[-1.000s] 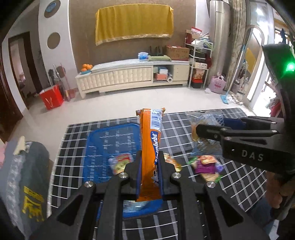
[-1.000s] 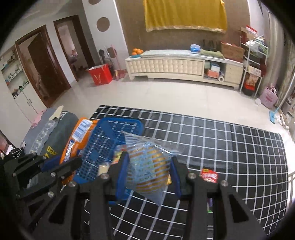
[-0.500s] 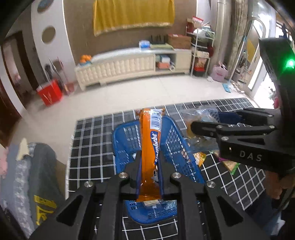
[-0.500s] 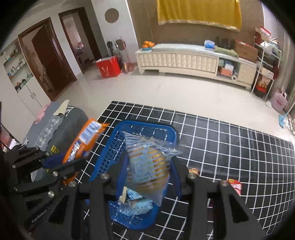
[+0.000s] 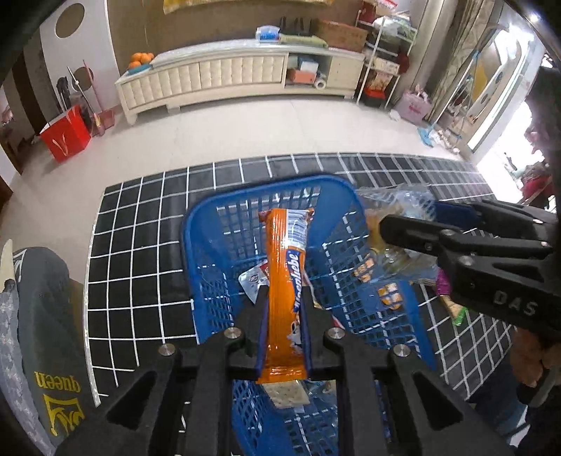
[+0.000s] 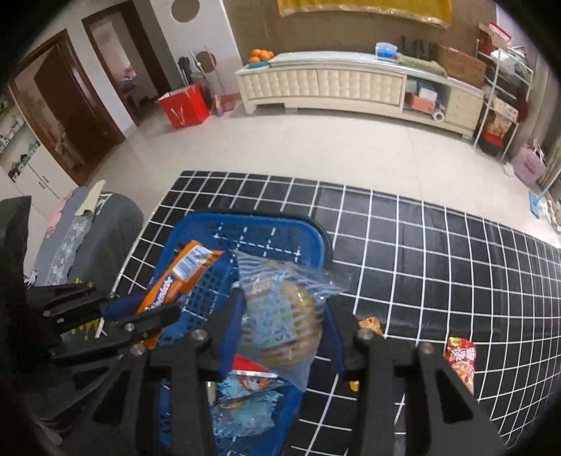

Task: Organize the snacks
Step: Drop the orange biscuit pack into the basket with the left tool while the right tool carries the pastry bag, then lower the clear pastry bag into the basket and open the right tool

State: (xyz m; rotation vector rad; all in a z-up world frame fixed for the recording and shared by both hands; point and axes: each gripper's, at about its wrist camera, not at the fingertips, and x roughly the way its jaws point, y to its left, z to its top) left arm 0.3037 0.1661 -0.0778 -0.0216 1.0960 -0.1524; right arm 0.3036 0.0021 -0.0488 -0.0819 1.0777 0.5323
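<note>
Gripping glossy orange packet [image 5: 284, 280], slatted blue basket [image 5: 210, 280]

A home living room, seen from the floor mat.

Across the top of the frame a long cream cabinet [image 6: 354, 87] stands against a brown wall hung with a yellow cloth [image 6: 364, 8], a bowl of oranges [image 6: 261, 55] at its left end. A red paper bag [image 6: 182, 107] sits on the pale tiled floor [image 6: 298, 147] at upper left near dark wooden doors [image 6: 66, 115]. A cluttered wire shelf [image 6: 505, 94] fills the upper right, and a black grid-patterned mat [image 6: 438, 252] covers the foreground.
</note>
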